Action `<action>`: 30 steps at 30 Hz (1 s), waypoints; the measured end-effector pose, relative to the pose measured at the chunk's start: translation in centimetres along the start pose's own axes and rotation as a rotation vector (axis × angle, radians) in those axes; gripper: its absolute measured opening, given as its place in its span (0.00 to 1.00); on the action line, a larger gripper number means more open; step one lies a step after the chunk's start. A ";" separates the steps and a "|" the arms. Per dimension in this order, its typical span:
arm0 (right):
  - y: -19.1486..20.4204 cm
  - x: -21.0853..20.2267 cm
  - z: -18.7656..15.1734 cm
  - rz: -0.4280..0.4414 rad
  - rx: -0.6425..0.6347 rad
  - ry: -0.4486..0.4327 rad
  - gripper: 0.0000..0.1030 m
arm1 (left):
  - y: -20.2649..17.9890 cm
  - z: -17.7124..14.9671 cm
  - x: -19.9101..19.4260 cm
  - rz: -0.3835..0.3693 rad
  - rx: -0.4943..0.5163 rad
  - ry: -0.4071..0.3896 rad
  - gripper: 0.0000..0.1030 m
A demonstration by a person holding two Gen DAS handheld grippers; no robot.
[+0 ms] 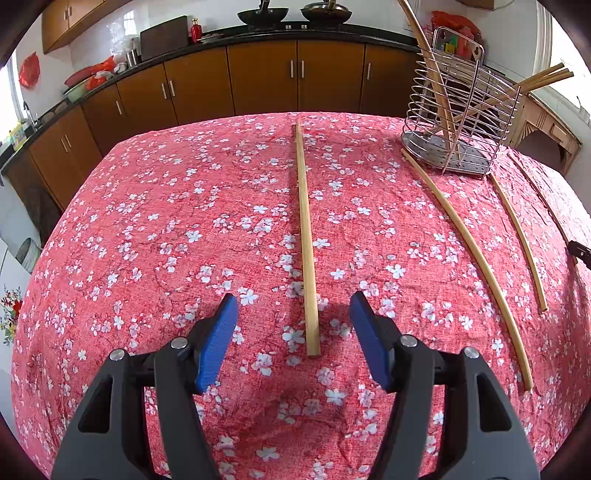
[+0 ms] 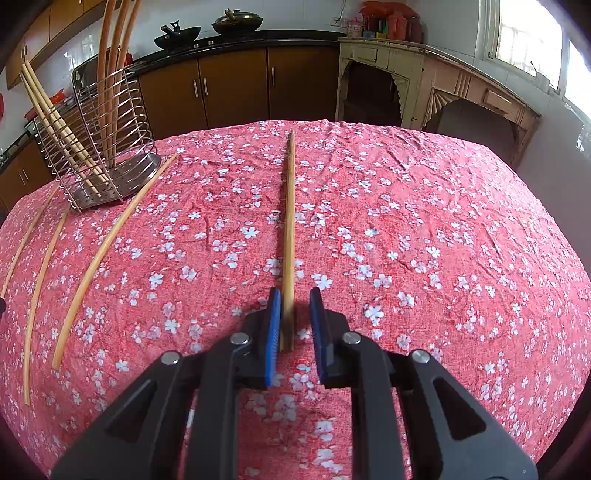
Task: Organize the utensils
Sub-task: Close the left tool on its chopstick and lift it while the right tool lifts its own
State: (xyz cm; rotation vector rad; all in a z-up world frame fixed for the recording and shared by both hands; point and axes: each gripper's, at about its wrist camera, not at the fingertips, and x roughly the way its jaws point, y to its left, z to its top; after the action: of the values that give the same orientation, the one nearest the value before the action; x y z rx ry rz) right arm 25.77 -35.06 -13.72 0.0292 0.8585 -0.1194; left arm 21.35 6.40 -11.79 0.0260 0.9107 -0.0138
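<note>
Several wooden chopsticks lie on the red floral tablecloth (image 1: 147, 258). In the left wrist view one chopstick (image 1: 306, 240) runs straight ahead; my left gripper (image 1: 293, 301) is open just behind its near end, which lies between the blue pads. In the right wrist view another chopstick (image 2: 289, 229) lies ahead; my right gripper (image 2: 294, 295) straddles its near end with jaws narrowly apart, the left pad (image 2: 274, 325) close against it. A wire utensil holder (image 1: 461, 122) with several chopsticks in it stands at the table's far side; it also shows in the right wrist view (image 2: 99, 147).
Three more chopsticks lie beside the holder (image 1: 476, 258) (image 1: 521, 236) (image 2: 107, 251). Brown kitchen cabinets (image 1: 258, 77) and a counter with woks (image 1: 262, 14) lie behind the table. A cream wooden cupboard (image 2: 424, 88) stands at the right.
</note>
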 end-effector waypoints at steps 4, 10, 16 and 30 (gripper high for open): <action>-0.4 -0.1 -0.1 0.021 0.018 0.001 0.17 | 0.0 0.1 -0.1 0.004 0.001 0.000 0.59; -0.4 -0.5 -0.6 0.031 0.019 0.002 0.17 | -0.9 -0.2 -0.7 -0.012 0.037 -0.012 0.36; -0.3 -0.6 -0.6 0.043 0.014 -0.001 0.08 | -1.2 -0.5 -0.9 -0.024 0.041 -0.016 0.08; -2.6 -5.9 -1.6 0.064 0.056 -0.112 0.07 | 0.7 -1.4 -6.0 -0.015 0.010 -0.115 0.07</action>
State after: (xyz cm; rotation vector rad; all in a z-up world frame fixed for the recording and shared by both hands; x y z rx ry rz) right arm 20.49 -37.01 -10.25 0.1016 0.7415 -0.0845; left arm 16.61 7.12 -7.91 0.0274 0.7962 -0.0333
